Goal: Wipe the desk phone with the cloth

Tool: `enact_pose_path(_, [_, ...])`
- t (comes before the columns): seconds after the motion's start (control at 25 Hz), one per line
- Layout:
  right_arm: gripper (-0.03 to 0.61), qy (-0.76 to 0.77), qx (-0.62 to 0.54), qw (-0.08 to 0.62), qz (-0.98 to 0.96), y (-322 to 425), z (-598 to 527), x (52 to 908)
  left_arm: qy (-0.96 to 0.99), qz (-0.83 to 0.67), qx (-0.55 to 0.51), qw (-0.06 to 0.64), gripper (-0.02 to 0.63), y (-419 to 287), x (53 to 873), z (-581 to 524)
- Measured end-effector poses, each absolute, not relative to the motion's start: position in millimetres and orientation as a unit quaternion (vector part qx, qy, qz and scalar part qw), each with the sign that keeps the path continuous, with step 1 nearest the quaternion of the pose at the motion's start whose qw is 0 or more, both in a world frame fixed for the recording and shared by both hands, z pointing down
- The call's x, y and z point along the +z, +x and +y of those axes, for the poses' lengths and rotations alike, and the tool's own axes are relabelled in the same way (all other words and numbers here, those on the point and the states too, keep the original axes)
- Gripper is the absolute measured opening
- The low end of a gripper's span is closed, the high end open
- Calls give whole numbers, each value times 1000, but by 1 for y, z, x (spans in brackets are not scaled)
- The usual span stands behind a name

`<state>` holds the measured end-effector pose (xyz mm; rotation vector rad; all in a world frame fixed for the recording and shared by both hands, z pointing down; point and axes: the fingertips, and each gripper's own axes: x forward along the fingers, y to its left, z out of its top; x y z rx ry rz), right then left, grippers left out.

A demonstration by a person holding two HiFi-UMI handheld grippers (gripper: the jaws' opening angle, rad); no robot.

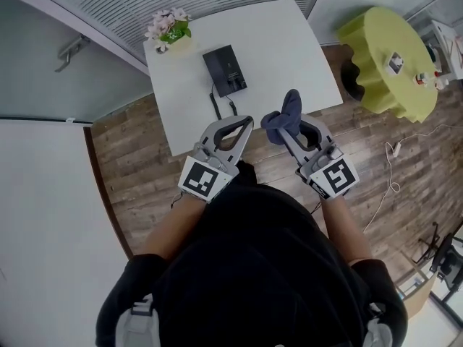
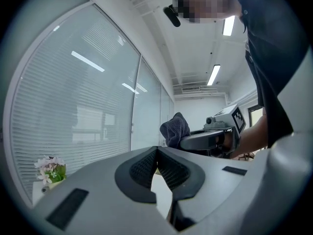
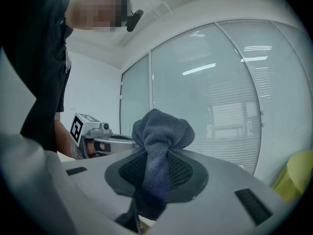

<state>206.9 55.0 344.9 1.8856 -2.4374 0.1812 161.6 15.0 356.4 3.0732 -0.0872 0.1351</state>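
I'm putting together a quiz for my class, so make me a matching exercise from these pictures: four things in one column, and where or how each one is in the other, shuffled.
Things
1. cloth
2. desk phone
3. flowers
4. left gripper

Place or state
A. black, flat near the middle of the white table
B. fingers together, holding nothing
C. pink and white, at a far corner of the table
D. pinched in the right gripper, bunched above it

Pairs: 1-D, 2-A, 3-C, 4-B
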Motion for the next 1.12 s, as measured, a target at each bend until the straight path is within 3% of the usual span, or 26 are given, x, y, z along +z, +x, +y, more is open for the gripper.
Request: enact_pose_path(1.12, [104, 510, 33, 163, -844, 224, -122, 400, 983, -158, 74, 63, 11, 153, 410, -141])
